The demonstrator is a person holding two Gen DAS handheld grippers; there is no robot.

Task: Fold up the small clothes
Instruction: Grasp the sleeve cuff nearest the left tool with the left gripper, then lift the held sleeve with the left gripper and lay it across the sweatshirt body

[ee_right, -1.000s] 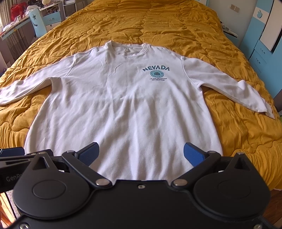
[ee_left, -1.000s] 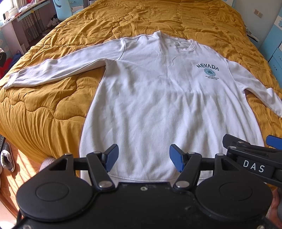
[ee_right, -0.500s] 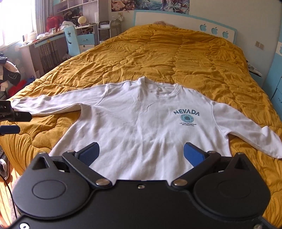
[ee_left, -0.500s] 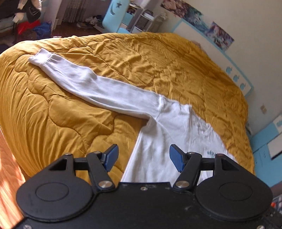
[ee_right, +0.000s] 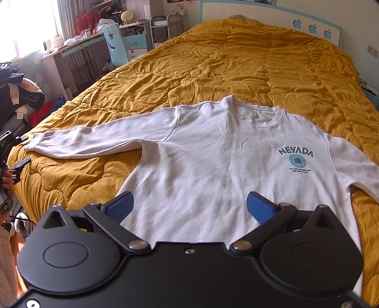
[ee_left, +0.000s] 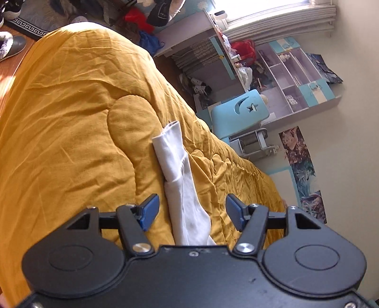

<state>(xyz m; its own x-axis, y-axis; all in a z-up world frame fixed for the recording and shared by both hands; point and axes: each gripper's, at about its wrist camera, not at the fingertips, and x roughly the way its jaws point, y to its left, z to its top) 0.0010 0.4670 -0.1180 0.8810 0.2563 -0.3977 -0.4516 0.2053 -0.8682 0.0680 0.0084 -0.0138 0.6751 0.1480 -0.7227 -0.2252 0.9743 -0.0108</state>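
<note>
A white long-sleeved sweatshirt (ee_right: 213, 161) with a blue NEVADA print lies flat, front up, on a mustard quilt (ee_right: 236, 66). Its left sleeve (ee_right: 90, 142) stretches toward the bed's left edge. In the left wrist view that sleeve (ee_left: 182, 189) runs between my open left gripper's (ee_left: 191, 210) fingers, the cuff (ee_left: 168, 137) ahead of them. The left gripper also shows at the right wrist view's left edge (ee_right: 16, 163), near the cuff. My right gripper (ee_right: 189, 206) is open and empty above the sweatshirt's lower body.
A blue child's chair (ee_left: 239, 111) and a cluttered desk with shelves (ee_right: 78, 47) stand left of the bed. Slippers and a rug lie on the wooden floor (ee_left: 11, 47). The headboard (ee_right: 308, 21) is at the far end.
My left gripper has swung left, from the sweatshirt's hem out along the left sleeve to the cuff. The right gripper's view has lifted and turned left. Both stay open.
</note>
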